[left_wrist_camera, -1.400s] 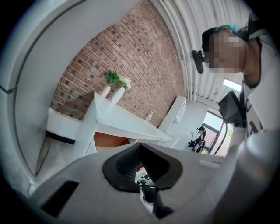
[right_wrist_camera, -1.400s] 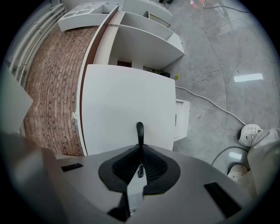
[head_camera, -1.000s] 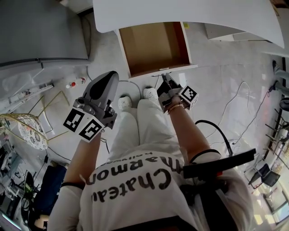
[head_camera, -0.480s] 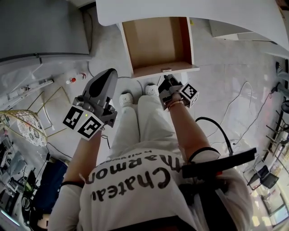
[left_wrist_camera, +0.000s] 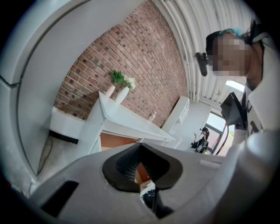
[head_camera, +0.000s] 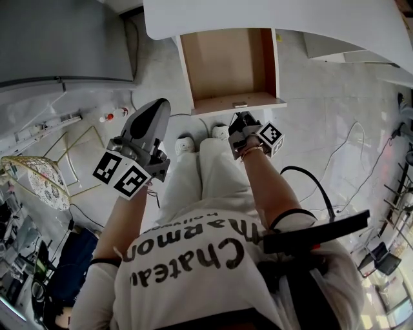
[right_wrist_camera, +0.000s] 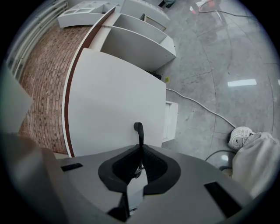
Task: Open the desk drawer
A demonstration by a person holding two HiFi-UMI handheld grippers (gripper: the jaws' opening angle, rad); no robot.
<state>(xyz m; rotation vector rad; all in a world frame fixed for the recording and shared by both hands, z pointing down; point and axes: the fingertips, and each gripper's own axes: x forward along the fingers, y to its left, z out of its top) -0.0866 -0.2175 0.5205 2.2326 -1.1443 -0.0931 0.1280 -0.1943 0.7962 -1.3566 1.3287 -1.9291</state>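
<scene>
The desk drawer point(head_camera: 226, 64) stands pulled out from under the white desk point(head_camera: 271, 16), and its brown inside is bare. A small dark handle point(head_camera: 240, 104) sits on its white front point(head_camera: 261, 103). My right gripper point(head_camera: 239, 120) is right at that front. In the right gripper view the thin handle point(right_wrist_camera: 138, 130) runs down between the pads of my right gripper point(right_wrist_camera: 140, 159), which is shut on it. My left gripper point(head_camera: 159, 107) hangs to the left, apart from the drawer. Nothing is between the shut pads of my left gripper point(left_wrist_camera: 139, 158).
White shoes point(head_camera: 186, 143) stand on the floor below the drawer front. A cable point(head_camera: 310, 184) loops on the floor at right. A grey cabinet point(head_camera: 58, 38) is at upper left and a wire basket point(head_camera: 35, 184) at left. Two potted plants point(left_wrist_camera: 120, 85) stand on the desk.
My right gripper has sunk a little at the drawer front. The drawer stays as far out as before. My left gripper has hardly moved.
</scene>
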